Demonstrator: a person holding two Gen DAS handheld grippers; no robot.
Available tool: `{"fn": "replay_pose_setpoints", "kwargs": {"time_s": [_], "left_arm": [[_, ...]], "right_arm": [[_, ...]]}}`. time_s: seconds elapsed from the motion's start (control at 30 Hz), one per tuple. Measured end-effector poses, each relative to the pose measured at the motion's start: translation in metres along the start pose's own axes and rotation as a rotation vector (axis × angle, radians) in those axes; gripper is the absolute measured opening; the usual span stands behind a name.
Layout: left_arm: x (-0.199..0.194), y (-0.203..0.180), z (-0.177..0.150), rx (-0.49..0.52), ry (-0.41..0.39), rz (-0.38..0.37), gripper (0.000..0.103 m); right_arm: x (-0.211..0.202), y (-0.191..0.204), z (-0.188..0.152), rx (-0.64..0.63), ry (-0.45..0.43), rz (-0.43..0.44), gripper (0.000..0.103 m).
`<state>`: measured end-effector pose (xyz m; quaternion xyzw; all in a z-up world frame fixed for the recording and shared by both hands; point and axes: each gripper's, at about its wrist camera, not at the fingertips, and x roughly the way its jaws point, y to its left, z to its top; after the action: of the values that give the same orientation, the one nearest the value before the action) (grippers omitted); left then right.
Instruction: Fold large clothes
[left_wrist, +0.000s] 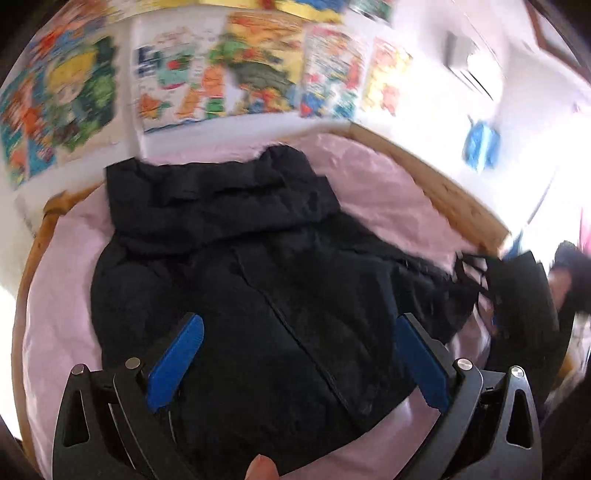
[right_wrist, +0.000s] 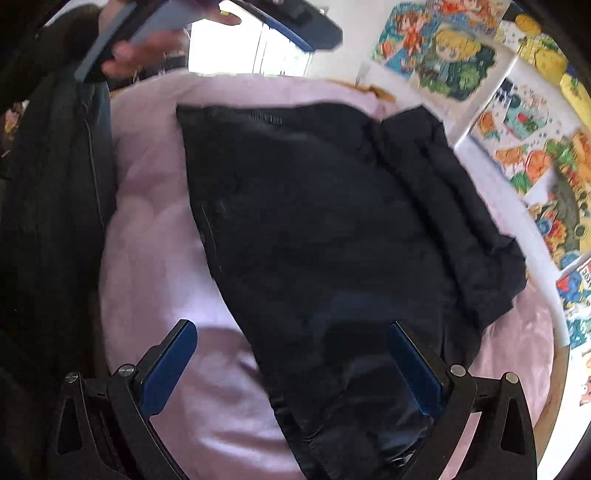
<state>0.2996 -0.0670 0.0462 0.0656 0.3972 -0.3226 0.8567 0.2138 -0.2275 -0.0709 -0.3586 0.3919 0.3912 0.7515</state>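
A black jacket is seen against a pale pink sheet. The sheet is edged by a light wooden frame. Above the jacket, a white wall is covered by cartoon posters in orange, green, yellow and blue. Blue pads are set on black gripper fingers.

The wall posters are smeared by motion blur; no lettering can be read. The jacket hem is cut off by the bottom edge.
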Motion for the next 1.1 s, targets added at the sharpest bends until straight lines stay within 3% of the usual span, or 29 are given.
{"fn": "replay_pose_setpoints", "kwargs": {"time_s": [0.27,0.37,0.53,0.77,0.87,1.0,1.1], "left_arm": [[0.035,-0.053,-0.067,0.493,0.128,0.063,0.102],[0.048,-0.064,-0.088,0.588,0.195,0.045,0.102],[0.051,-0.069,-0.096,0.616,0.231,-0.009,0.102],[0.073,-0.068,-0.107,0.650,0.346,0.043,0.102],[0.077,-0.064,-0.109,0.648,0.369,0.039,0.102],[0.070,-0.064,-0.103,0.642,0.330,0.025,0.102],[0.070,-0.064,-0.100,0.644,0.310,0.060,0.102]], "right_arm": [[0.028,-0.002,-0.025,-0.044,0.114,-0.073,0.103],[0.032,0.004,-0.026,-0.074,0.141,-0.097,0.103],[0.042,-0.003,-0.022,-0.018,0.204,-0.094,0.103],[0.039,-0.025,-0.023,0.062,0.205,-0.187,0.103],[0.033,-0.039,-0.018,0.121,0.187,-0.187,0.103],[0.014,-0.053,-0.008,0.175,0.119,-0.205,0.102],[-0.002,-0.067,-0.002,0.240,0.058,-0.218,0.102]]}}
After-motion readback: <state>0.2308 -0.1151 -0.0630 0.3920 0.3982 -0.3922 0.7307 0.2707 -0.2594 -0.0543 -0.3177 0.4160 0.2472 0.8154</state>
